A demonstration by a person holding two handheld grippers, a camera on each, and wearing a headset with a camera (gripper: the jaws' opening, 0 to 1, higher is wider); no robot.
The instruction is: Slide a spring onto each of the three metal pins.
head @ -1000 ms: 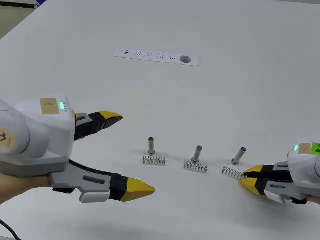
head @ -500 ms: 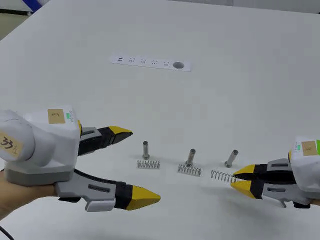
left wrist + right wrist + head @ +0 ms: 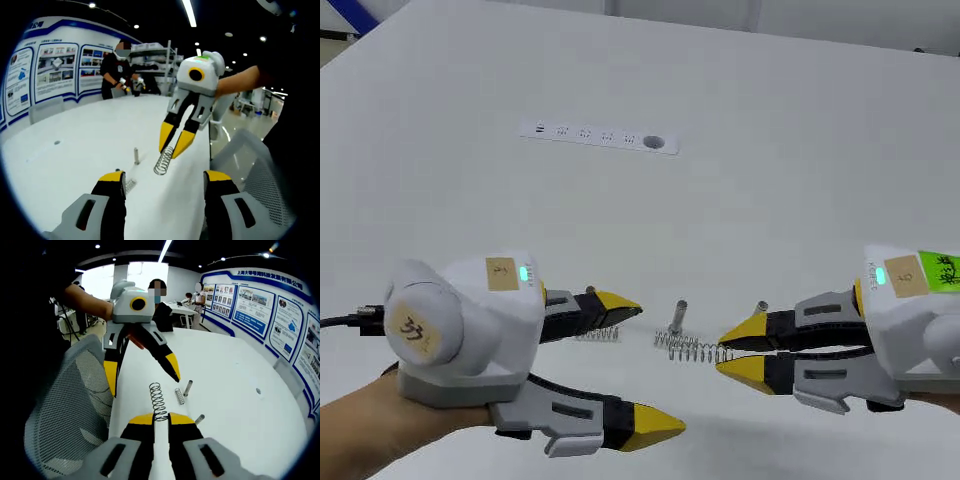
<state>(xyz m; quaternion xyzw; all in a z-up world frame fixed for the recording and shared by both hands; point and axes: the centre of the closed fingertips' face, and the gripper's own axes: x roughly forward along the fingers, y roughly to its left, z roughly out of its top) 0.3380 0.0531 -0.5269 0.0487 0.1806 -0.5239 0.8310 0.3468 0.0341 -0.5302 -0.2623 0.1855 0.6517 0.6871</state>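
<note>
In the head view my right gripper (image 3: 732,350) is shut on one end of a spring (image 3: 688,347), which sticks out level to the left, just in front of the middle pin (image 3: 678,317). Another pin (image 3: 761,307) stands behind the right jaws. A third pin (image 3: 590,292) peeks from behind my open left gripper (image 3: 650,368). A loose spring (image 3: 598,335) lies on the table beside the left gripper's upper jaw. In the right gripper view the held spring (image 3: 158,401) rises from the shut gripper (image 3: 161,420). In the left gripper view the spring (image 3: 162,161) hangs from the right gripper (image 3: 175,145).
A white power strip (image 3: 598,137) lies further back on the white table (image 3: 800,180). A grey mesh chair (image 3: 65,405) stands beside the table's near edge. People stand in the background by wall posters (image 3: 65,60).
My right gripper has lifted a spring off the table and carried it left, in front of the middle pin. My left gripper has moved right, close to the left pin, still open.
</note>
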